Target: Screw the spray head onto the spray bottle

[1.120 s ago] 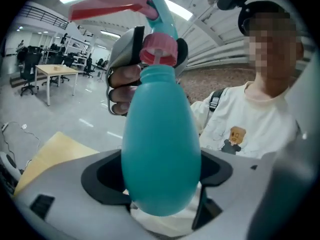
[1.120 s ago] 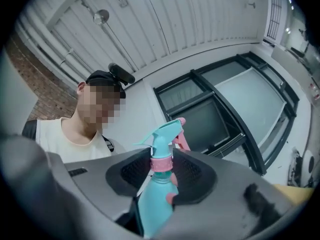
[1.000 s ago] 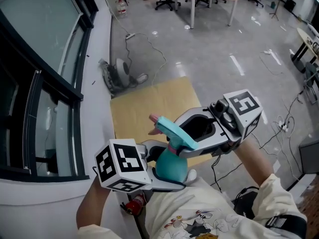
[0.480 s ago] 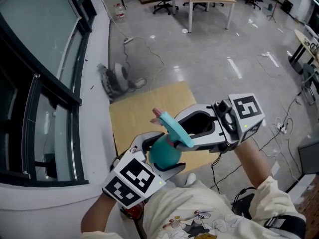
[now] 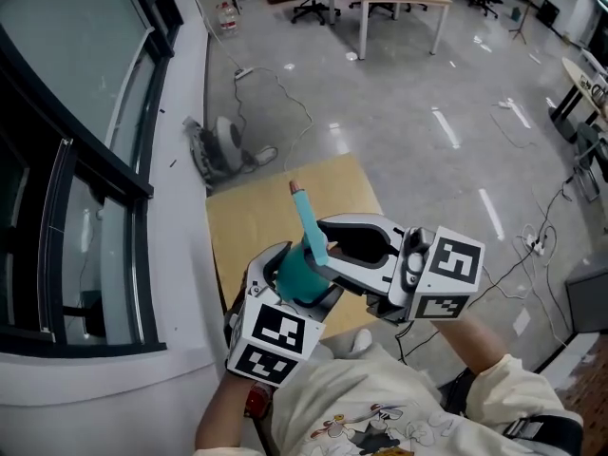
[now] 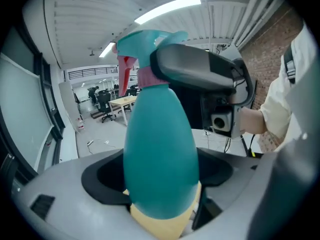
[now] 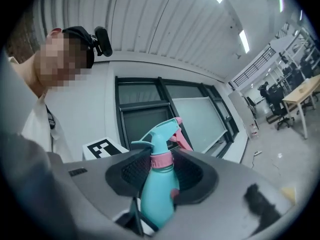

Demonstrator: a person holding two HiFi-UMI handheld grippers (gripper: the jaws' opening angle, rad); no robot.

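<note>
Here | left gripper (image 6: 160,170) clenched the spray bottle (image 6: 160,144) | right gripper (image 7: 161,160) grasped the spray head (image 7: 161,130) | risk: a skewed twist could cross-thread it, or the pads could slip.

Left gripper view crops the spray bottle (image 6: 159,149) at its base.

Grey left hand-held gripper (image 5: 298,279) and right hand-held gripper (image 5: 322,248) bear black-and-white marker cubes (image 5: 446,266); cream shirt (image 5: 380,408), seemingly cartoon-printed.
</note>
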